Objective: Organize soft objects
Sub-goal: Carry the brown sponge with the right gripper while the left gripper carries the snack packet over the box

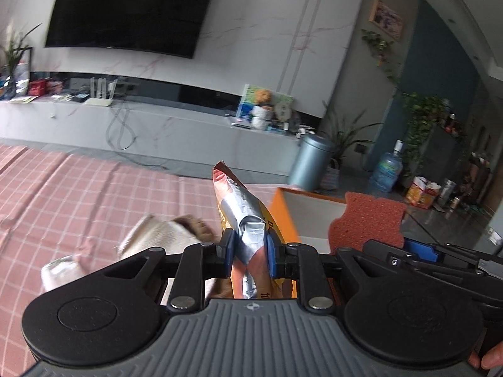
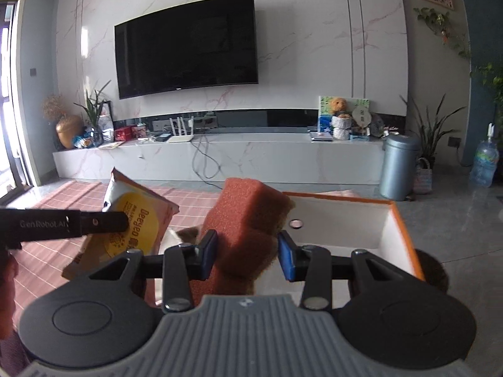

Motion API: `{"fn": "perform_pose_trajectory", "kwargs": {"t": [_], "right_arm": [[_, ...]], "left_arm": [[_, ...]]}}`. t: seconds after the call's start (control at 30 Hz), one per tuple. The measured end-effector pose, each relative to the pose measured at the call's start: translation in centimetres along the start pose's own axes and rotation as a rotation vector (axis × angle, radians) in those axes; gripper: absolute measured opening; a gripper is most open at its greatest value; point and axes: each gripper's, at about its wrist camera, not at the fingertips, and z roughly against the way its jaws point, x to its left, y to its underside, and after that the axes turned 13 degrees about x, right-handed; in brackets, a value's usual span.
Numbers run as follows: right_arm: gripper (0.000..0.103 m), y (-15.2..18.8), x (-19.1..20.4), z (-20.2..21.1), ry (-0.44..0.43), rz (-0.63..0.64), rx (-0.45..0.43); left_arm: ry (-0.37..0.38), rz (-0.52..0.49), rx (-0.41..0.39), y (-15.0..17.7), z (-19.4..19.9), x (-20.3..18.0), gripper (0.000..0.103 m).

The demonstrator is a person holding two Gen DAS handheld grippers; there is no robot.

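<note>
My left gripper [image 1: 250, 248] is shut on a silver and orange snack bag [image 1: 242, 210], held above the pink checked cloth; the bag also shows in the right wrist view [image 2: 138, 223]. My right gripper [image 2: 248, 253] is shut on a red-brown sponge [image 2: 248, 216], held beside the orange box with a white inside [image 2: 339, 223]. The sponge [image 1: 367, 220] and the box [image 1: 286, 216] also show in the left wrist view. A beige and brown soft cloth item [image 1: 166, 235] lies on the pink cloth [image 1: 78, 194].
A clear plastic item [image 1: 59, 271] lies at the left on the cloth. Beyond stand a marble TV bench [image 2: 220, 154], a grey bin [image 2: 397, 166], a water bottle [image 2: 484, 163] and plants.
</note>
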Motion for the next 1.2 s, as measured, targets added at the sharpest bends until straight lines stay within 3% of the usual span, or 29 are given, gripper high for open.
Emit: {"fn": "perform_pose_trajectory", "kwargs": {"t": [0.33, 0.6, 0.7, 0.8, 1.03, 1.2], "right_arm": [[0.041, -1.5, -7.1, 0.8, 0.140, 0.032, 0.042], [0.041, -2.0, -11.4, -2.1, 0.168, 0.047, 0.167], [0.041, -2.1, -12.2, -3.9, 0.166, 0.053, 0.213], [0.041, -2.2, -13.4, -5.8, 0.100, 0.014, 0.265], [0.041, -3.0, -13.5, -10.8, 0.119, 0.064, 0.316], [0.041, -3.9, -14.3, -14.7, 0.138, 0.136, 0.400]], "left_arm": [[0.151, -0.129, 0.048, -1.9, -4.0, -5.3, 0.023], [0.245, -0.183, 0.157, -3.3, -8.9, -7.0, 0.023], [0.237, -0.204, 0.214, -3.3, -11.1, -8.3, 0.023], [0.193, -0.250, 0.245, -2.8, -12.8, -9.2, 0.023], [0.144, -0.314, 0.293, -3.1, -16.3, -10.6, 0.023], [0.141, -0.303, 0.317, -3.8, -18.9, -11.3, 0.023]]}}
